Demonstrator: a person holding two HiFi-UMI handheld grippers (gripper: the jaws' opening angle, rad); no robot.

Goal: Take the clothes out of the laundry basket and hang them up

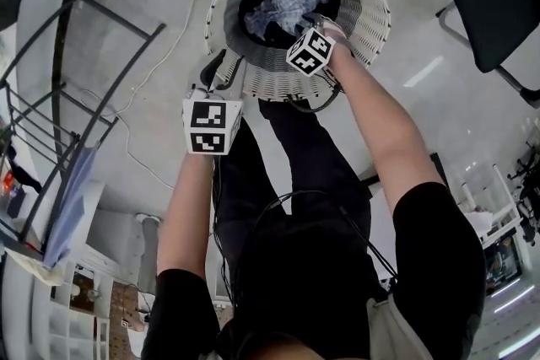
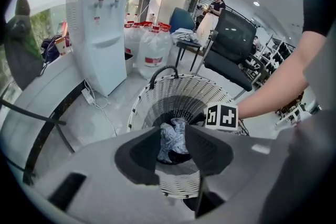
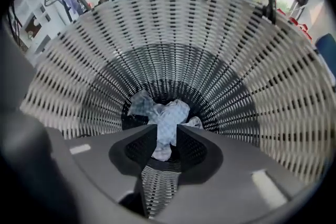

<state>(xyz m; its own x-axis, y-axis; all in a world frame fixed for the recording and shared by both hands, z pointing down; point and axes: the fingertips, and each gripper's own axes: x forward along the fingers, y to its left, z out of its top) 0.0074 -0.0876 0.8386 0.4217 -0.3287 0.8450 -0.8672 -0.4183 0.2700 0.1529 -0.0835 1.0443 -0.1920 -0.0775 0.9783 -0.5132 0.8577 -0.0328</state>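
Upper centre: my right gripper, jaws spread and empty, inside the laundry basket above crumpled clothes; my left gripper, likewise spread, beside the rim.

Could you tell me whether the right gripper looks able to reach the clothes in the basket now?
Probably yes: the right gripper points down into the open basket, fingers apart, with nothing between it and the clothes.

2 hand-held grippers lowered, jaws apart.

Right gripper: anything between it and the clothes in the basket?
No. The right gripper view shows only bare air between the right gripper, jaws apart, and the crumpled clothes deep in the basket.
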